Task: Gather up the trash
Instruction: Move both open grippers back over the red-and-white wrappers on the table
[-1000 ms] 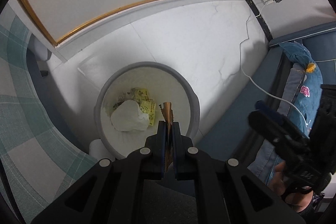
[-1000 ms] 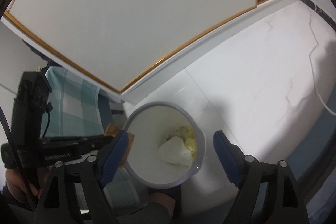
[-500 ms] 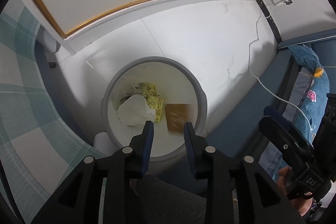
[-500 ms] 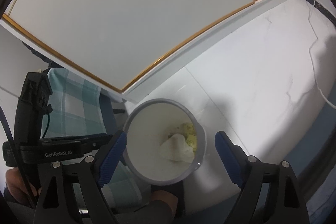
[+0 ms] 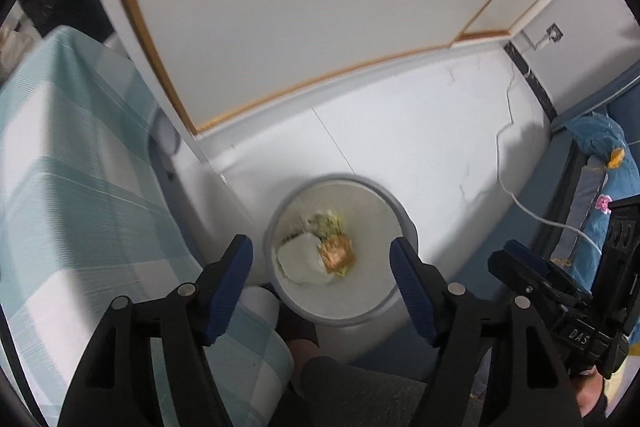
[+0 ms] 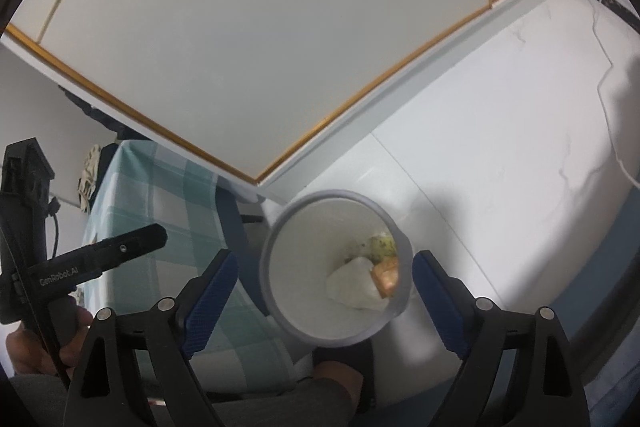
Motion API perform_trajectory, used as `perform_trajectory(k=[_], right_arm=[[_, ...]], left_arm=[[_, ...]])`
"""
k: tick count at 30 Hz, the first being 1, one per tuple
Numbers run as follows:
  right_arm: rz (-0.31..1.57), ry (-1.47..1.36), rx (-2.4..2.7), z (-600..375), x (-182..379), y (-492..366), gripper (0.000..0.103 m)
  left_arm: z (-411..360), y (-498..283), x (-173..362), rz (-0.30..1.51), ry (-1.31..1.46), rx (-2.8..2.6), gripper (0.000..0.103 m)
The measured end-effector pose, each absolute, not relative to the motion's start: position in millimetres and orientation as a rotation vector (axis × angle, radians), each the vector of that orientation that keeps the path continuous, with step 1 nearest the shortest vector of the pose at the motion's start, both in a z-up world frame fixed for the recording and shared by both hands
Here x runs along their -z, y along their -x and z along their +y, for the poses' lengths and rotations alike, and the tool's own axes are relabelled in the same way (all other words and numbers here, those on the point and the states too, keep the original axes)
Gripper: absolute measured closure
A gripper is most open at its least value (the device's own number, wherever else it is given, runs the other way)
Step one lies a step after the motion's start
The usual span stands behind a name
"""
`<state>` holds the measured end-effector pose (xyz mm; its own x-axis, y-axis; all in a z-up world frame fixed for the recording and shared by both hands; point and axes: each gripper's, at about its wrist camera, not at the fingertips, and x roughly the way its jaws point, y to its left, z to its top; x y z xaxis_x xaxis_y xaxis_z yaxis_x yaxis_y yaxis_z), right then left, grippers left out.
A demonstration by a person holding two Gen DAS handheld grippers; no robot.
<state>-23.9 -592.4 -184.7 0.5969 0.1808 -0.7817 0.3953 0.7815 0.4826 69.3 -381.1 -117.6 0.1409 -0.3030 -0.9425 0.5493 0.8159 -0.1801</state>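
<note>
Brown wrapper [image 5: 337,254] lies in bin [image 5: 396,211] below spread left gripper [image 5: 322,259]

White lettering "GenRobot.AI" runs along the black left gripper [image 6: 120,251], seen left of the right gripper's fingers [image 6: 212,291]. "DAS" marks the right gripper [image 5: 576,337], right of the left fingers.

The left gripper [image 5: 322,277], clamped on the brown wrapper [image 5: 337,256] a second ago, now stands wide open and higher above the bin [image 5: 394,215]. The wrapper has dropped in and lies on the white tissue [image 5: 302,263] and the yellow packets [image 5: 330,223].
</note>
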Motion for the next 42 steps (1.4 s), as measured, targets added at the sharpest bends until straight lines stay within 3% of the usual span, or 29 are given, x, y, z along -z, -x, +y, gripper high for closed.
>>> perform_trajectory(k=[8, 13, 29, 42], right_arm=[[0.856, -0.624, 0.114, -575, 133, 29, 0.011], [0.793, -0.600, 0.061, -559, 97, 27, 0.010], [0.617, -0.392, -0.148, -440, -15, 11, 0.010], [0.607, -0.288, -0.331, -320, -38, -11, 0.010]], left_arm=[[-353, -62, 81, 1.148, -0.223, 0.572, 0.033], [-326, -52, 53, 1.028, -0.200, 0.545, 0.023], [-210, -48, -17, 0.787, -0.084, 0.368, 0.022], [-92, -54, -37, 0.727, 0.066, 0.172, 0.022]])
